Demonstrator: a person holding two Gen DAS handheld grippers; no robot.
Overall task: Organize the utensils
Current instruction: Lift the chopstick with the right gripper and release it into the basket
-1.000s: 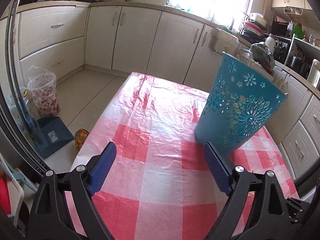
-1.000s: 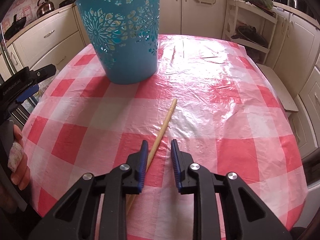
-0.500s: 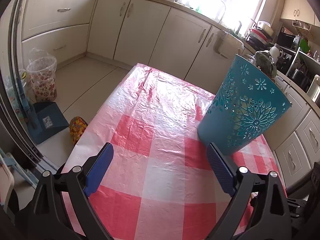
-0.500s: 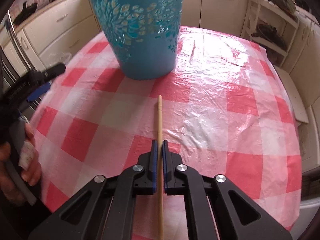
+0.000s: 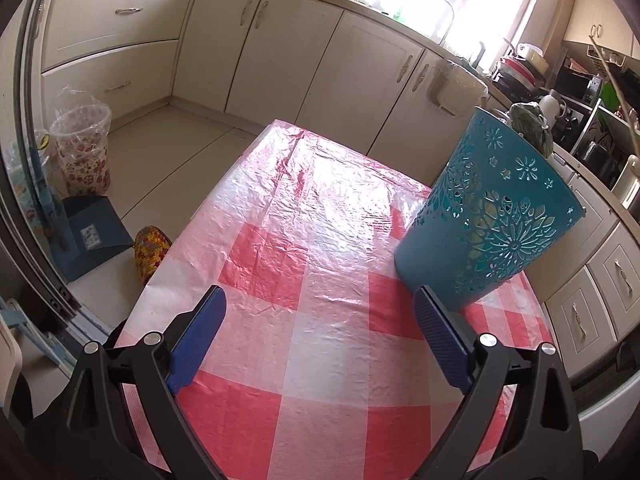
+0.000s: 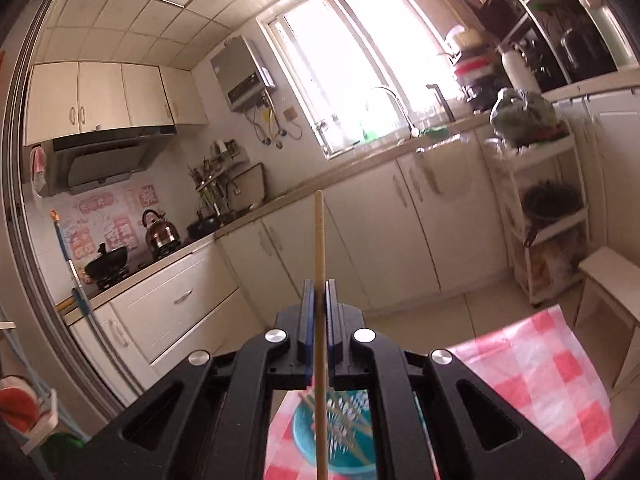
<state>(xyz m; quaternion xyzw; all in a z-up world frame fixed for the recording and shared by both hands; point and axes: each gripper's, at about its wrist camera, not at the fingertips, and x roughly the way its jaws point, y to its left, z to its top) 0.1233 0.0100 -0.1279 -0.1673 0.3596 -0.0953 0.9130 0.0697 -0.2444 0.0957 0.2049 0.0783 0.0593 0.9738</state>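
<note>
A teal cut-out basket [image 5: 486, 224] stands on the red-and-white checked tablecloth [image 5: 320, 264], just beyond the right finger of my left gripper [image 5: 316, 320], which is open and empty over the cloth. My right gripper [image 6: 319, 298] is shut on a wooden chopstick [image 6: 319, 240], which stands upright between the pads and rises above them. Below the right gripper, between its arms, I look down into the basket [image 6: 308, 432], where several thin sticks lie inside.
Cream kitchen cabinets [image 5: 304, 56] run along the walls behind the table. On the floor to the left stand a flowered bin [image 5: 82, 148] and a blue dustpan [image 5: 88, 236]. A white shelf rack [image 6: 536, 216] stands beyond the table's far corner.
My right gripper has shut on the chopstick that lay on the cloth and lifted it high, tilting up so the kitchen wall fills its view. The left gripper has barely shifted.
</note>
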